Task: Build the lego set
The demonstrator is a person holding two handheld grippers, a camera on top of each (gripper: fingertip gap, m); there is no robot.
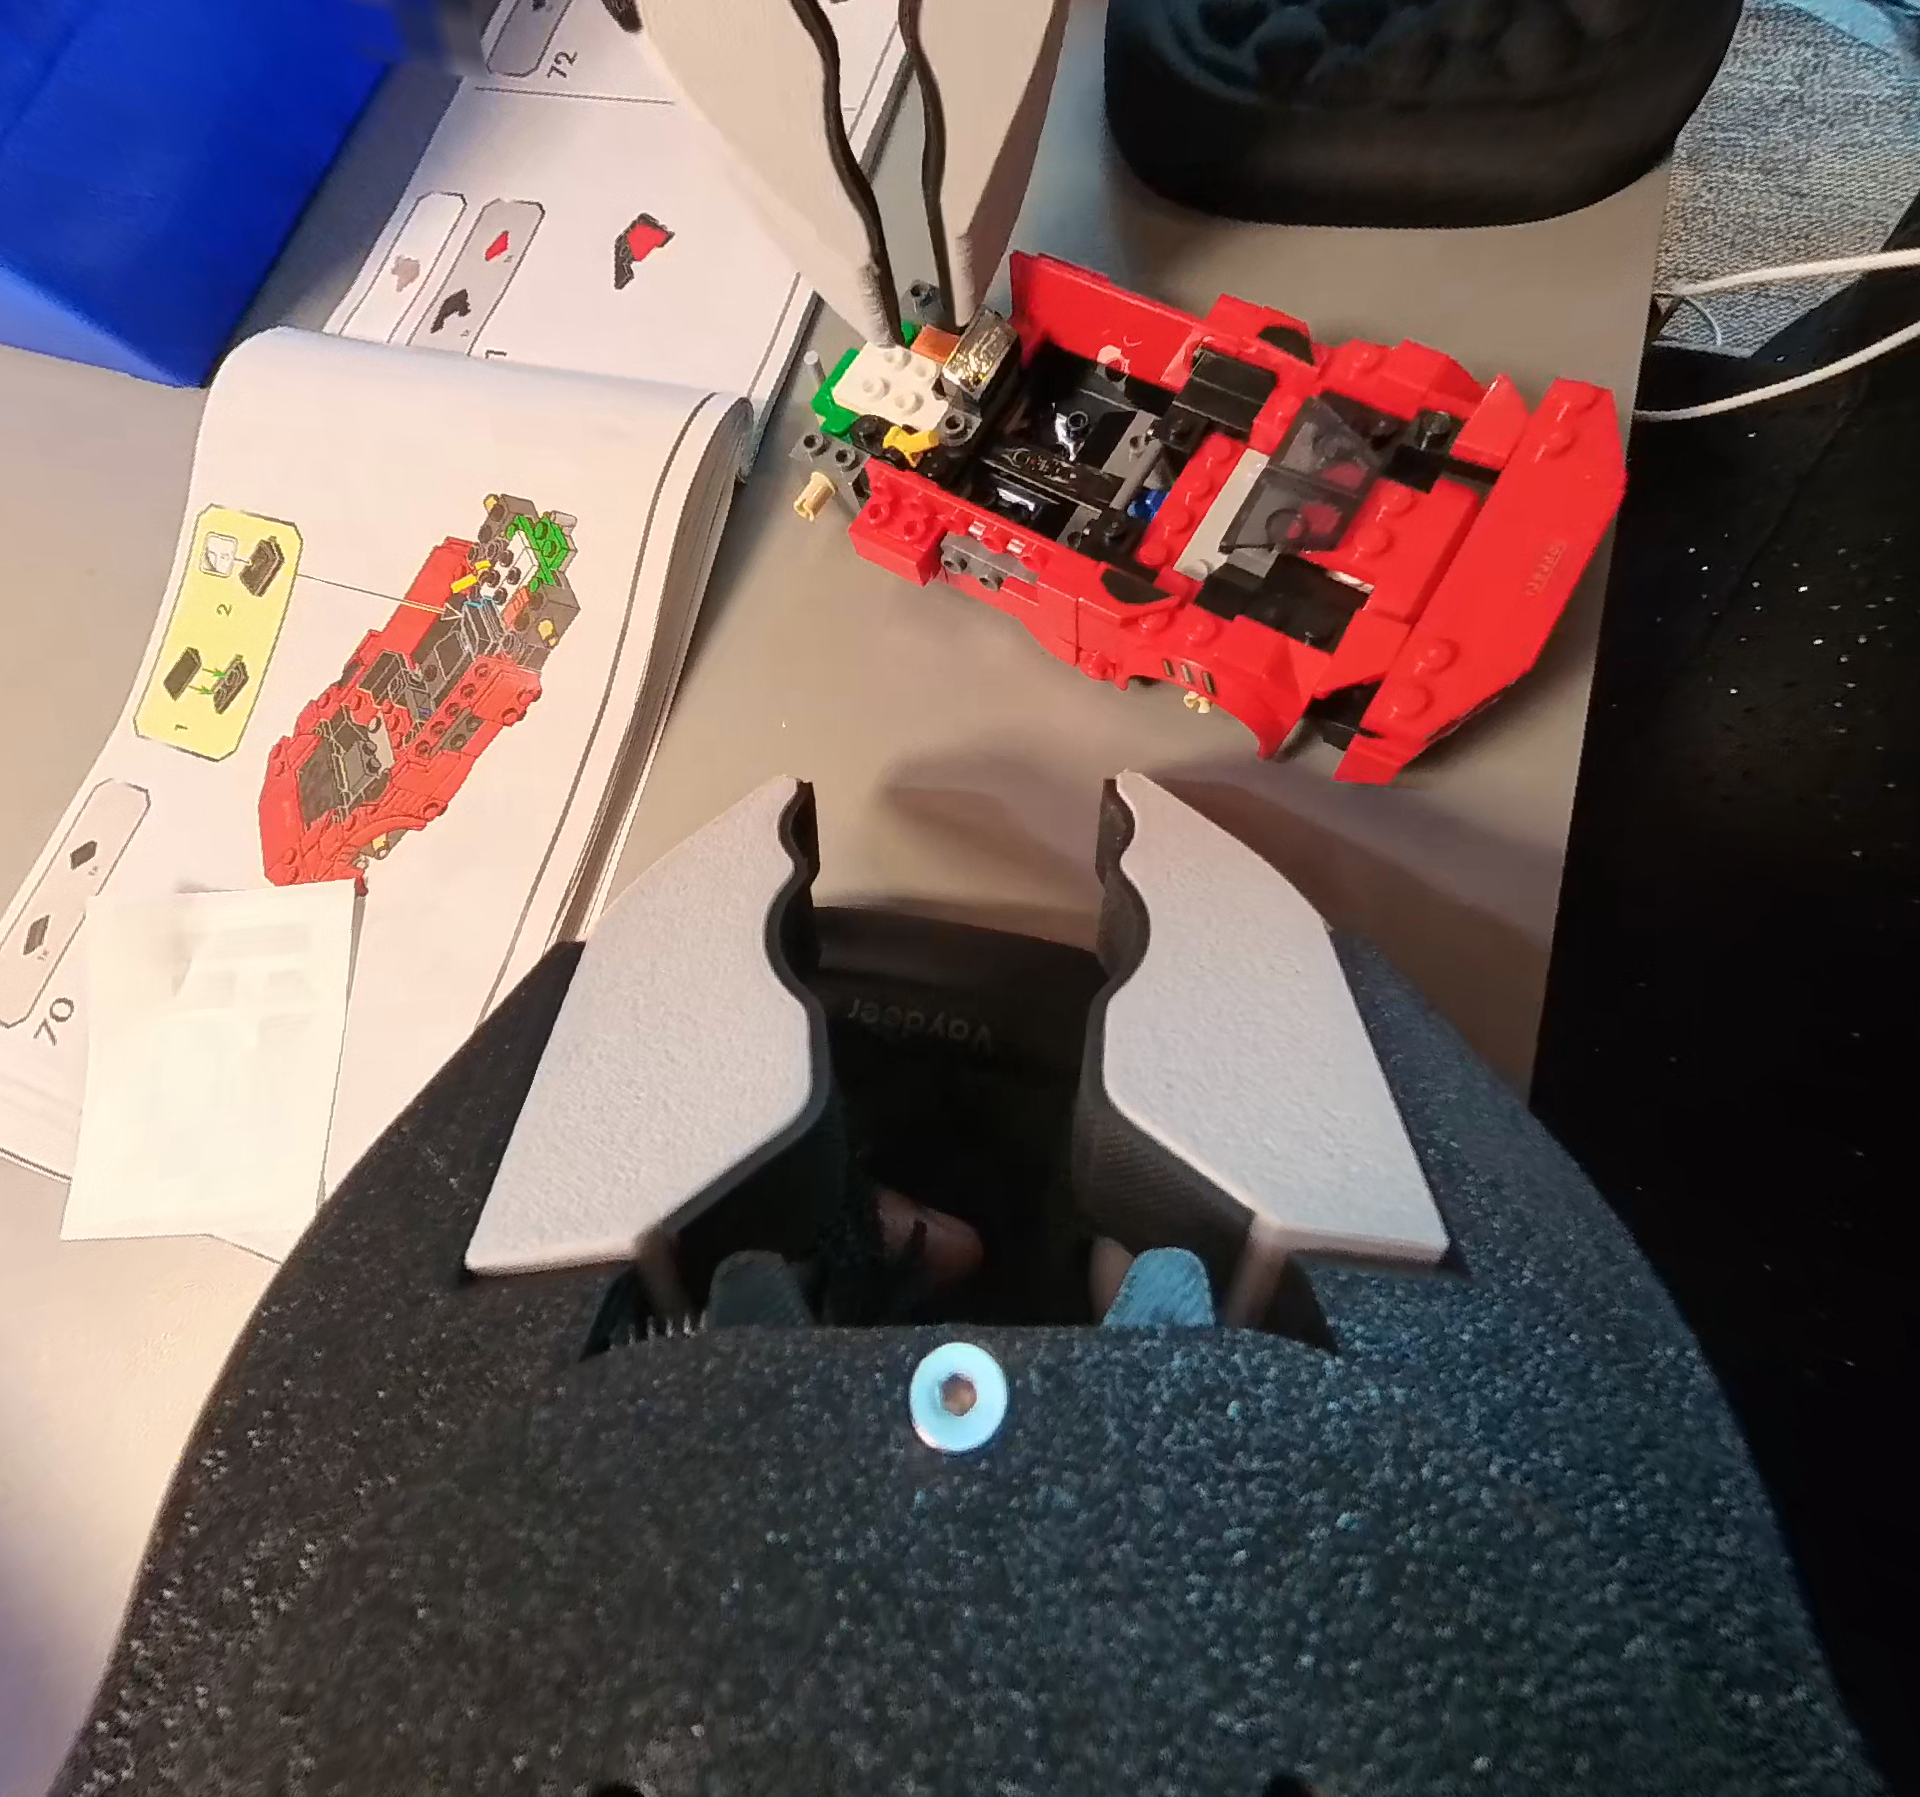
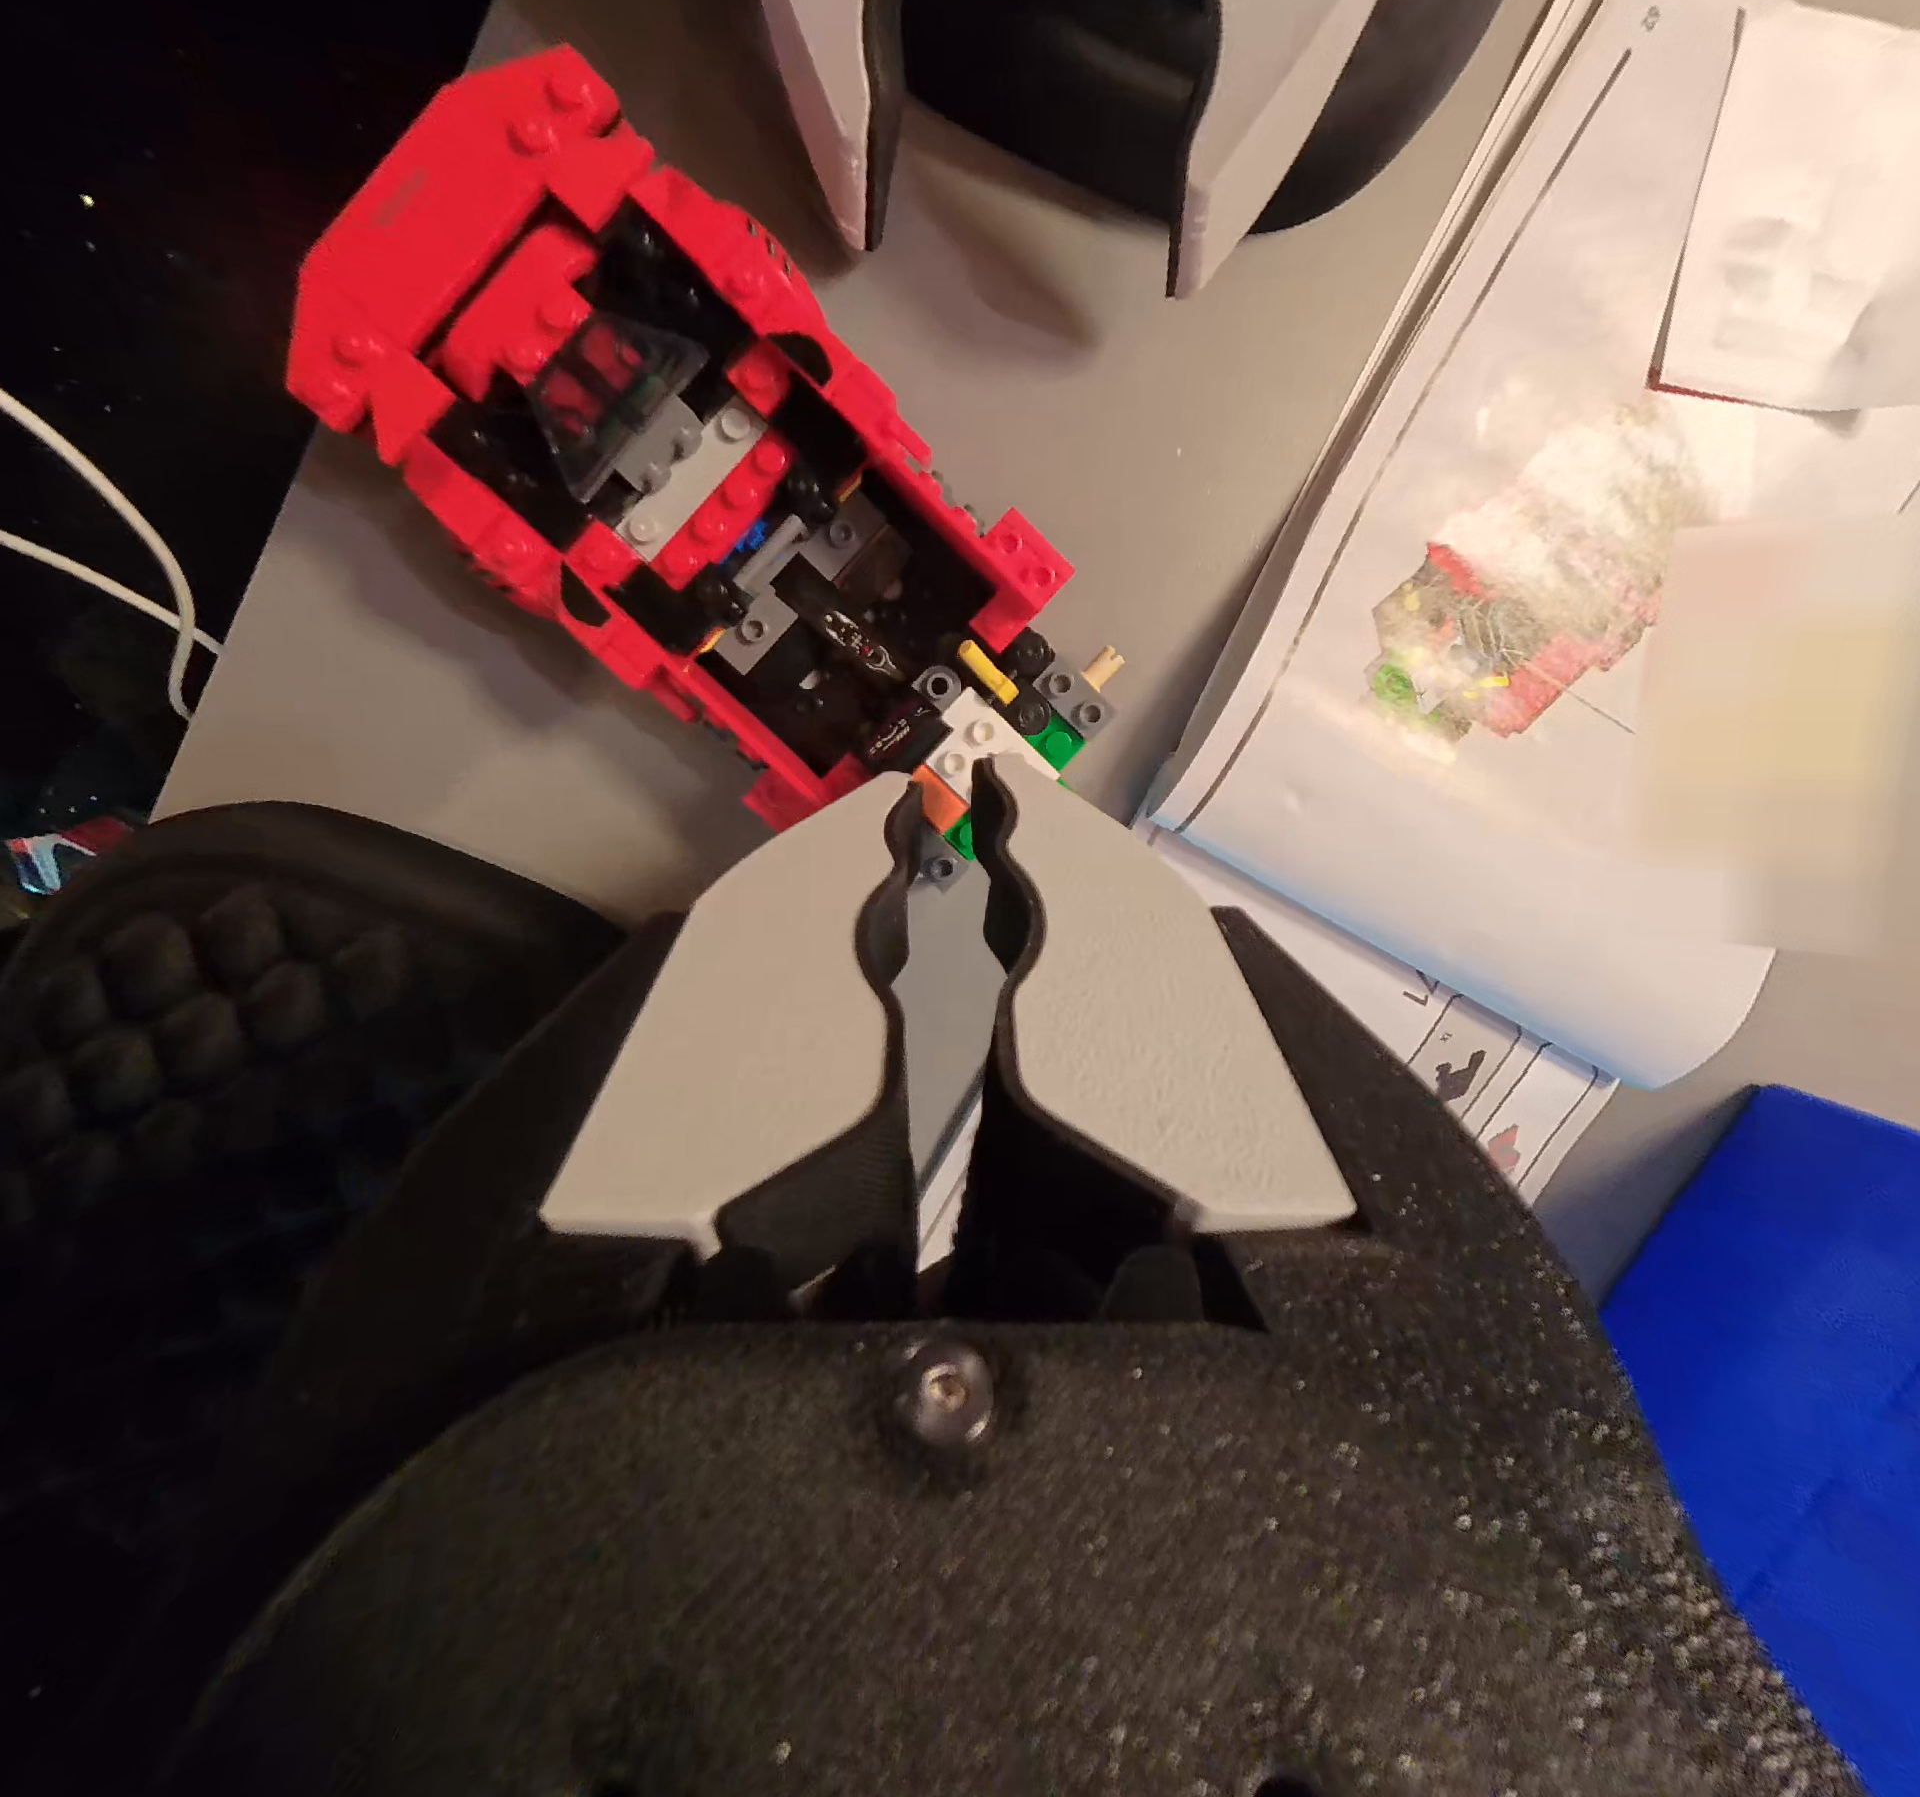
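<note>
The partly built red Lego car lies on the grey table, its open black interior facing up. Its front end carries a white brick with green, orange and dark grey pieces. My right gripper comes down on that front end, jaws nearly closed with the orange piece and a small grey piece between the tips; it also shows in the left wrist view. My left gripper is open and empty, hovering a short way in front of the car's side. The car also shows in the right wrist view.
An open instruction booklet lies left of the car, with a loose sheet on it. A blue box stands behind it. A black padded object sits beyond the car. The table edge and white cables are close on the right.
</note>
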